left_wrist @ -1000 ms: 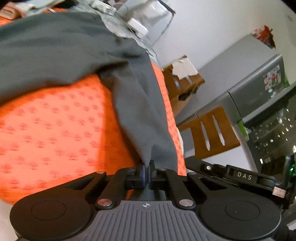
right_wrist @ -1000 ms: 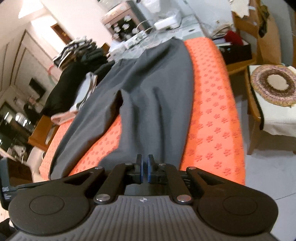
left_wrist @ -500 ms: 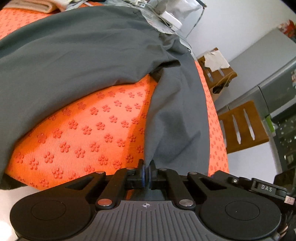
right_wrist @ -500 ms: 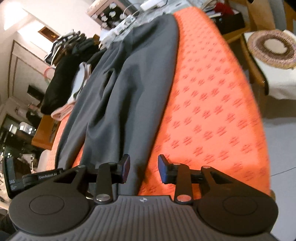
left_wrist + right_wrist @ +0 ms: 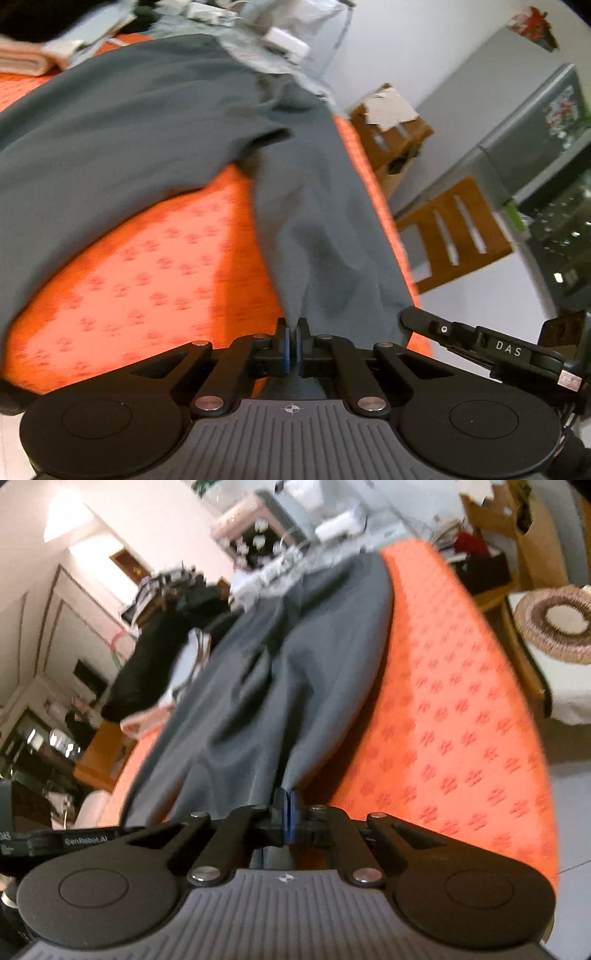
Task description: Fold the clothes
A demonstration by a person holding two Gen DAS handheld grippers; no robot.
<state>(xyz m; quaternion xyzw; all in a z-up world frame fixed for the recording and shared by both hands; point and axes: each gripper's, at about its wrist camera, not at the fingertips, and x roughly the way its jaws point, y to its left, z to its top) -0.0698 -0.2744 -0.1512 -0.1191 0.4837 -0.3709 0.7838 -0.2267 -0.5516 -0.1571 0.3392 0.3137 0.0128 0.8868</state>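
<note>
An orange patterned cloth [image 5: 461, 709] covers the table, and on it lies a pair of dark grey trousers [image 5: 295, 672], stretched lengthwise along the cloth. Their long axis runs from the near edge of the cloth to its far end, where the waist seems to sit among clutter; the two legs point back toward the near edge. In the left wrist view one leg runs straight down to the near edge, while the other swings off to the left side of the cloth.

The fabric looks thin, soft and light, with no stiffness of its own, so it will likely sag and crease wherever it is not supported. The hems at the near edge look like the sensible places to take hold.

The left gripper [image 5: 293, 341] is pressed together on the hem of one leg at the cloth's near edge. The right gripper [image 5: 286, 812] has just been closing and now pinches the grey fabric at a hem there too.
</note>
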